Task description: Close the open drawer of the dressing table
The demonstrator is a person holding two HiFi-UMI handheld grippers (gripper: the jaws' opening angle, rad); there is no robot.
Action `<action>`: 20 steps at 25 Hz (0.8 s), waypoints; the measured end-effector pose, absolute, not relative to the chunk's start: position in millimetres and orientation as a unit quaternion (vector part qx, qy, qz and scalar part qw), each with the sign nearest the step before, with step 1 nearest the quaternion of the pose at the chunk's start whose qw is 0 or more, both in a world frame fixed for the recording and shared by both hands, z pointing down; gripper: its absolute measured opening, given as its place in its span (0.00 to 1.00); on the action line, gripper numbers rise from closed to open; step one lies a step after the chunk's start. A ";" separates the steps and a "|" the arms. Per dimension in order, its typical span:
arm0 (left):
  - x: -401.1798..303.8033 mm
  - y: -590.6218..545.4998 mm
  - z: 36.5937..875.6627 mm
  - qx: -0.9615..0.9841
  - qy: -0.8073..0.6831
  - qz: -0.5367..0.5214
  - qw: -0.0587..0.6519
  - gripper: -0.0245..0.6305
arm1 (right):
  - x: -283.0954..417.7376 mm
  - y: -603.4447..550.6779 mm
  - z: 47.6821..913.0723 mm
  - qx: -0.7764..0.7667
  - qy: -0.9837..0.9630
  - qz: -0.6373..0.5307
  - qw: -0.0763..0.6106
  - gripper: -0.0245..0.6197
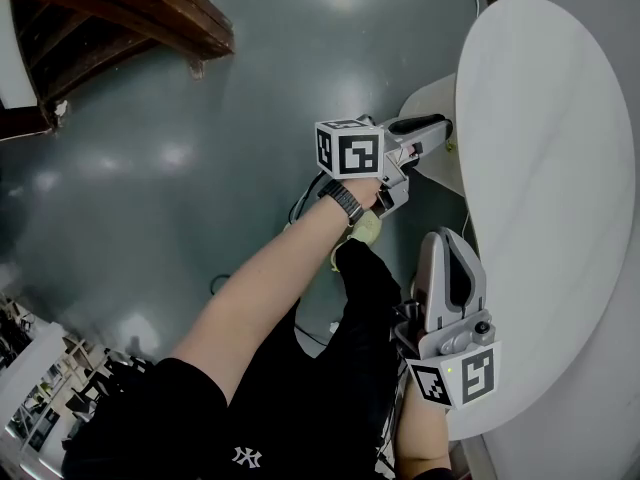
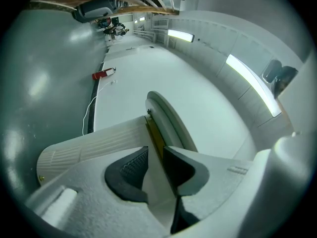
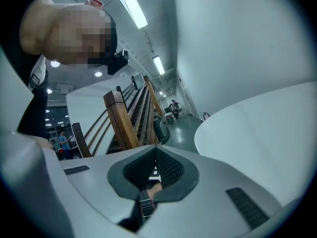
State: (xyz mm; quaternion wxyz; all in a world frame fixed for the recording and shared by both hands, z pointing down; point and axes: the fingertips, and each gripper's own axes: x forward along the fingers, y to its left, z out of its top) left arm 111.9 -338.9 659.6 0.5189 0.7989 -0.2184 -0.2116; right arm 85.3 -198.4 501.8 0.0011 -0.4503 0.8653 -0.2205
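Note:
The white dressing table's oval top [image 1: 550, 168] fills the right of the head view, and its drawer [image 1: 425, 93] sticks out from under the left edge. My left gripper [image 1: 440, 126] reaches level to the drawer front. In the left gripper view the jaws [image 2: 154, 168] stand apart. The ribbed drawer front [image 2: 89, 148] lies on one side of them and the table top's rim [image 2: 166, 113] on the other. A yellowish edge runs into the gap, and contact with the pads is unclear. My right gripper [image 1: 452, 236] hovers by the table's near edge, its pads [image 3: 168, 167] meeting at the tips around nothing.
A wooden staircase [image 1: 130, 18] stands at the upper left above the grey floor [image 1: 150, 188]. A cable [image 1: 300, 203] lies on the floor near the table. A red fire extinguisher [image 2: 103, 74] lies at the foot of a white wall. The table top [image 3: 257, 133] lies right of the right gripper.

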 end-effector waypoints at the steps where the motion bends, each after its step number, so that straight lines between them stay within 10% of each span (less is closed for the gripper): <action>1: 108.7 -334.6 653.0 0.799 -0.222 -0.208 0.518 0.19 | 84.0 -198.0 495.3 -0.450 0.865 -0.222 0.004 0.06; 20: 78.6 -234.9 476.3 0.871 -0.241 -0.070 0.423 0.05 | 91.8 -193.8 397.5 -0.481 0.842 -0.242 0.025 0.06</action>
